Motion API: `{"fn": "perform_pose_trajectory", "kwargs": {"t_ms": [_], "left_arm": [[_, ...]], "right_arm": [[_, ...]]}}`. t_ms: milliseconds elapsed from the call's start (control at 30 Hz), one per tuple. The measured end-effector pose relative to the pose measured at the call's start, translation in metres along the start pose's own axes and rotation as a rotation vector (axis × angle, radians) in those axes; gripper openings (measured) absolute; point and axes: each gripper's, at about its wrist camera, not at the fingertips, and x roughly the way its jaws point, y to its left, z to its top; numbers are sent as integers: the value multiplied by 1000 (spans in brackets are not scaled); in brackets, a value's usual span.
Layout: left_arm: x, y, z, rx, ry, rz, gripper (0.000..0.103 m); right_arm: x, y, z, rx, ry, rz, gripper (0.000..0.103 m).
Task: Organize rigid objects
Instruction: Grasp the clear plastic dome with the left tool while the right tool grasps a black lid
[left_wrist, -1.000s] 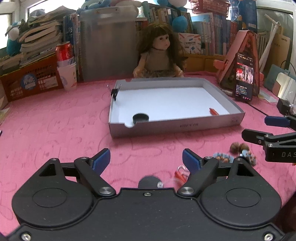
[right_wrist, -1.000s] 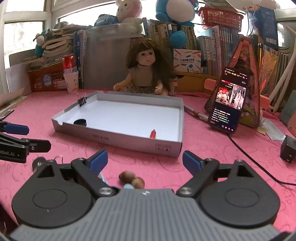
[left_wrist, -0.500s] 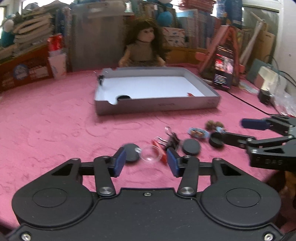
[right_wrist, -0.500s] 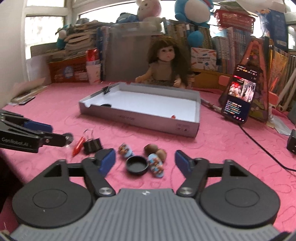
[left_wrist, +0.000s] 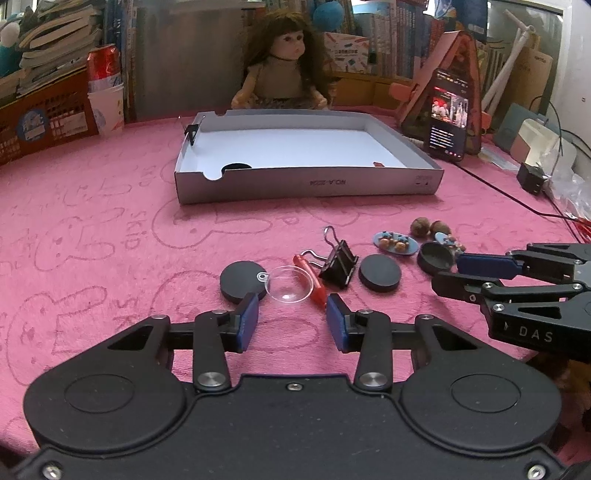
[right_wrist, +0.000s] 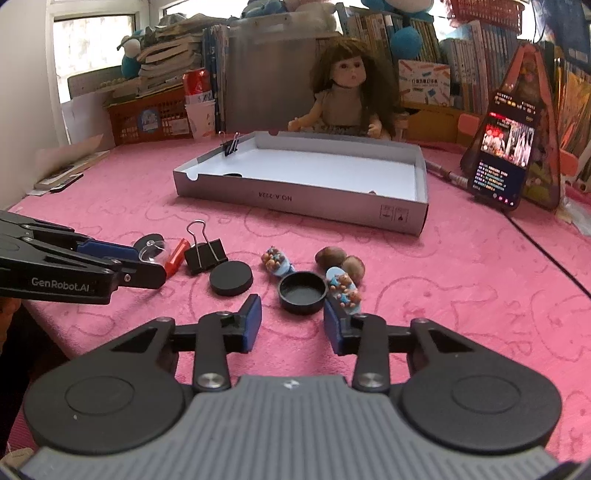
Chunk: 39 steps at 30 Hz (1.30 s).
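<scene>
Although both tools are lowered close to the scattered pieces, nothing is gripped yet. The left gripper is held with its jaws parted and empty, and the clear plastic dome is framed just ahead of its blue pads, toward 12 o'clock. The right gripper is likewise spread and empty, with the upturned black cap lying just beyond its tips.

On the pink cloth, the remaining pieces are seen in a loose row in the left wrist view: a flat black disc at 9 o'clock of the dome, a red capsule-shaped piece touching the dome at 3 o'clock, then a black binder clip, a second black disc, a bear-decorated oval charm and two brown nuts. The grey shallow box, judged to be the destination, stands well apart toward 12 o'clock; a dark round piece, a small red piece and a clip on its rim are already there.

Several slips can be foreseen. The dome is thin, smooth and light, so it could be squeezed out sideways if the pads are closed off-centre. The red piece could be caught or dragged along, since it lies against the dome. The cap could be tipped if only one wall is pinched, and the neighbouring second bear charm might be knocked. Because the two tools are working near each other, a collision is also possible.
</scene>
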Motion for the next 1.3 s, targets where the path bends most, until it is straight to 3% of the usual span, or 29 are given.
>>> {"fn": "perform_pose_trajectory", "kwargs": {"t_ms": [800,1033,1067,1133,1300], "left_arm": [[13,-8,0,32,-64,67,40],[12,-10,-1,56,-71,70,32],[11,-11,-2,60,-73,71,32],[9,-13,-2,66,-79,86,32],[3,-14,0,79,-96,94,32]], "right_arm": [[20,4,3,-33,-53,-104,56],[20,5,1,-35,-55,-109,57],[20,5,1,-32,-54,-109,56],[19,4,2,-18,-52,-98,37],[15,6,2,-21,-53,-84,37]]}}
